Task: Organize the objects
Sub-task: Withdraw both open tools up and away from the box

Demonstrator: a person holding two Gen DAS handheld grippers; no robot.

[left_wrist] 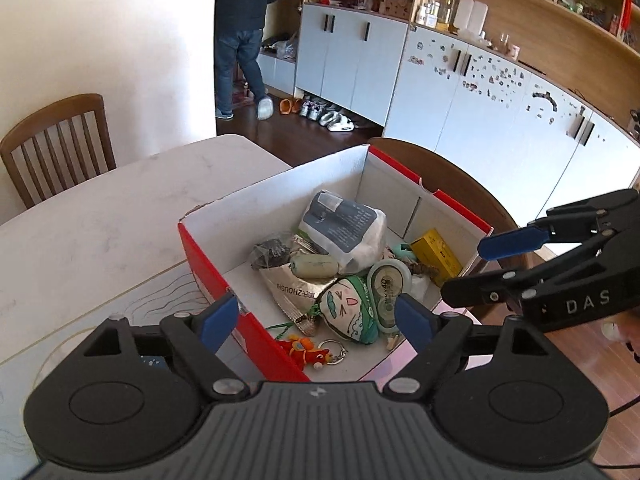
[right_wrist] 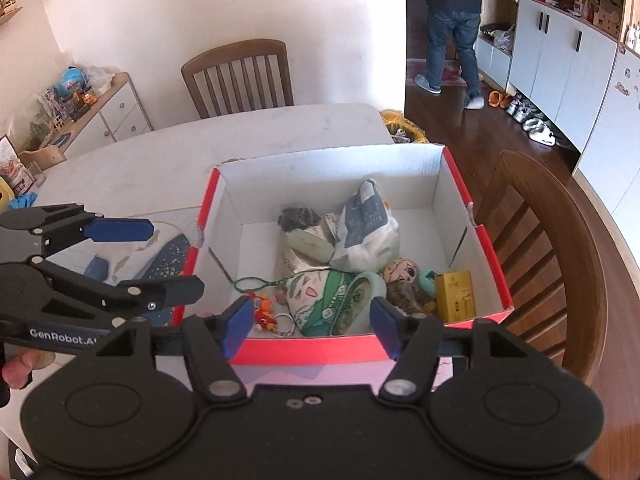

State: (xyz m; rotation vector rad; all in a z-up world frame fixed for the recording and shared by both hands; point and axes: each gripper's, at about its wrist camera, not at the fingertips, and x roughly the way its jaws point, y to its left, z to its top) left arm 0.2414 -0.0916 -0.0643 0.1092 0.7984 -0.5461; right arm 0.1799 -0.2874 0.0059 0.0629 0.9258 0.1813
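A red cardboard box with a white inside [left_wrist: 224, 220] [right_wrist: 452, 184] stands on the white table. It holds a plastic bag [left_wrist: 344, 228] [right_wrist: 364, 232], a green-and-white plush pouch [left_wrist: 348, 308] [right_wrist: 320, 300], a correction tape [left_wrist: 386, 280], a yellow packet [left_wrist: 438, 254] [right_wrist: 456, 292], a red keychain [left_wrist: 308, 354] [right_wrist: 264, 312] and other small things. My left gripper [left_wrist: 316, 326] is open and empty above the box's near left corner. My right gripper [right_wrist: 310, 326] is open and empty above the box's near wall. Each gripper also shows in the other's view [left_wrist: 496, 268] [right_wrist: 136, 256].
Wooden chairs stand at the far side [left_wrist: 56, 148] [right_wrist: 240, 76] and right of the table [right_wrist: 552, 248]. A drawn paper sheet [left_wrist: 160, 300] lies left of the box. A person [right_wrist: 452, 20] stands on the floor by white cabinets [left_wrist: 480, 100].
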